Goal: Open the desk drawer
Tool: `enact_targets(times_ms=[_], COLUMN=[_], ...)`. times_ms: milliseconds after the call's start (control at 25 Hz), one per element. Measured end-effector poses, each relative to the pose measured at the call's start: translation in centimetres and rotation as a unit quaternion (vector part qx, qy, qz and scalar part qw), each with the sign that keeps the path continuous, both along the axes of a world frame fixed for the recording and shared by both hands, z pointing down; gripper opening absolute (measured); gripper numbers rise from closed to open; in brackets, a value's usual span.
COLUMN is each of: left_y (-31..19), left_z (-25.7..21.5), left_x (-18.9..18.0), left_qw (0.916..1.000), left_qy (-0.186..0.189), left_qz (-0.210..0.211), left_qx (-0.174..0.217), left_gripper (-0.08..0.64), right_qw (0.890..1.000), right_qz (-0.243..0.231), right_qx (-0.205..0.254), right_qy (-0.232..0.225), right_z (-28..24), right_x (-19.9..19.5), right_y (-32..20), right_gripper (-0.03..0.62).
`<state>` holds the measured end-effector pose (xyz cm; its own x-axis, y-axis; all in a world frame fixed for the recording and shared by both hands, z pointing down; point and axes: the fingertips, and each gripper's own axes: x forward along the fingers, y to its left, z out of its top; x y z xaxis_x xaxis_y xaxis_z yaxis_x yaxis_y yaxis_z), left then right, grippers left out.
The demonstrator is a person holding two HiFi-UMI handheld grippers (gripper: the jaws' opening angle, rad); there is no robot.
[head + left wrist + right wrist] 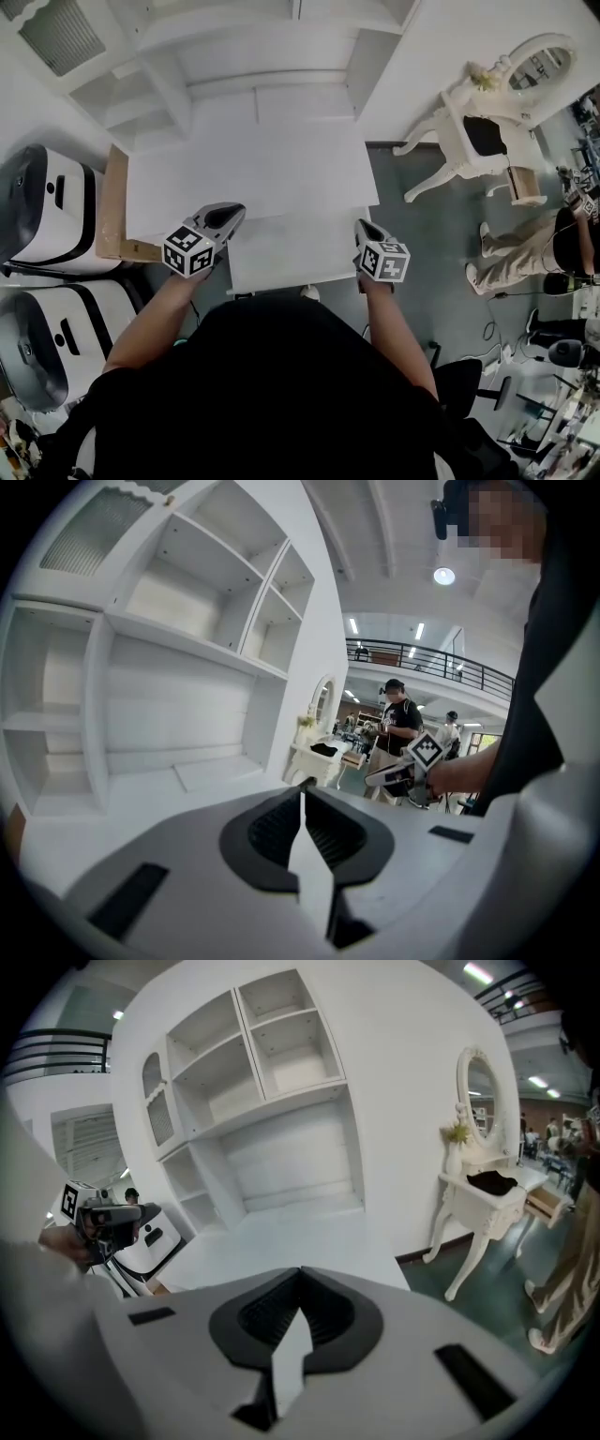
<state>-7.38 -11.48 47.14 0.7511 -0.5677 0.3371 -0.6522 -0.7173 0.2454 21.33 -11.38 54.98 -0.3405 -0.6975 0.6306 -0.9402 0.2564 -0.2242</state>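
**A:** Head view first: where's the drawer (pixel 295 258)?

**B:** I take it to be the white panel jutting from the front edge of the tabletop (pixel 244 169) toward the person, between the two grippers. It looks pulled out some way, though I can't make out a handle or its inside.

**A:** And the grippers?

**B:** The left gripper (pixel 232 214) hangs over the drawer's left side, near where it meets the tabletop. The right gripper (pixel 362 228) hangs over its right side. In each gripper view the fingers are pressed together with nothing between them.

**A:** How would you do this step well?

**B:** If it needs more travel, I'd part the fingers, catch the front lip, and draw straight toward the body, keeping it level so it doesn't skew.

**A:** Anything in the way?

**B:** The person's own torso is close to the drawer front, and I'd guess that limits the pull. A cardboard panel (pixel 112 211) stands at the desk's left end, with white machines (pixel 47 211) beside it. The dressing table (pixel 483 131) and a bystander (pixel 525 248) are well apart on the right.
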Motion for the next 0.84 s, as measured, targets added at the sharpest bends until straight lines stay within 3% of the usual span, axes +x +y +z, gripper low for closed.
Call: enact_targets(times_ms=[320, 840], left_y=[0.3, 1.0], left_z=[-1.1, -0.8], left_x=[1.4, 2.5], left_qw=[0.9999, 1.0], left_qy=[-0.002, -0.006], left_qz=[0.008, -0.004], left_qx=[0.006, 0.002], left_gripper=[0.023, 0.023], right_qw=[0.999, 0.998], right_qz=[-0.018, -0.035], right_qx=[0.03, 0.044], right_qy=[-0.001, 0.005], right_z=[-2.9, -3.2], right_x=[-0.4, 0.7], right_y=[-0.9, -1.4], right_gripper=[0.003, 0.003])
